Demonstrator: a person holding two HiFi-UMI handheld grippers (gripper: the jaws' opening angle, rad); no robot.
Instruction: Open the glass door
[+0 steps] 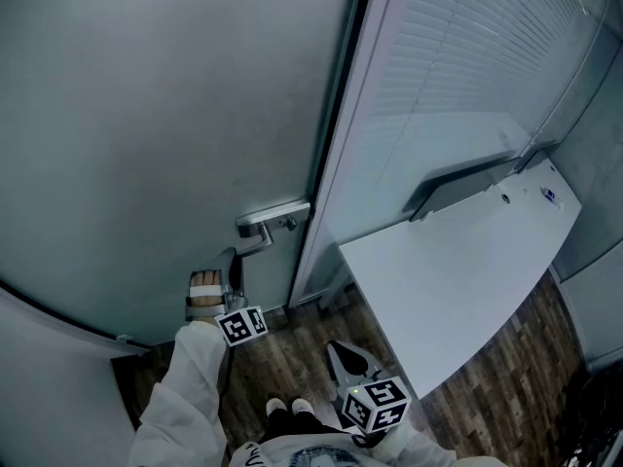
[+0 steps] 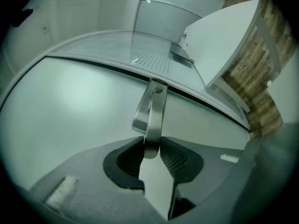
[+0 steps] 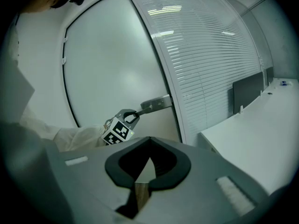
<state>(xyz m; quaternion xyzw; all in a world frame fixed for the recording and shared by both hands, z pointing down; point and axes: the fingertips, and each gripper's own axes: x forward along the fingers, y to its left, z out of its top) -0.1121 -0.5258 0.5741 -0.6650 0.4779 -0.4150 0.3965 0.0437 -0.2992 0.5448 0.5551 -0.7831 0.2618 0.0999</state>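
The frosted glass door point(image 1: 175, 115) stands closed, with a metal lever handle point(image 1: 271, 224) at its right edge. My left gripper point(image 1: 234, 261) reaches up to the lever's free end. In the left gripper view the handle point(image 2: 155, 111) runs down between the jaws, and the left gripper point(image 2: 150, 146) is shut on its tip. The right gripper view shows the same hold from the side: left gripper point(image 3: 130, 118) on the handle point(image 3: 156, 103). My right gripper point(image 1: 341, 350) hangs low near my body, shut and empty point(image 3: 148, 141).
A white desk point(image 1: 458, 270) with a dark panel point(image 1: 458, 183) stands right of the door, behind a glass wall with blinds point(image 1: 467, 56). The white door frame point(image 1: 336, 144) separates them. Wood floor point(image 1: 282, 358) and my shoes point(image 1: 289, 409) are below.
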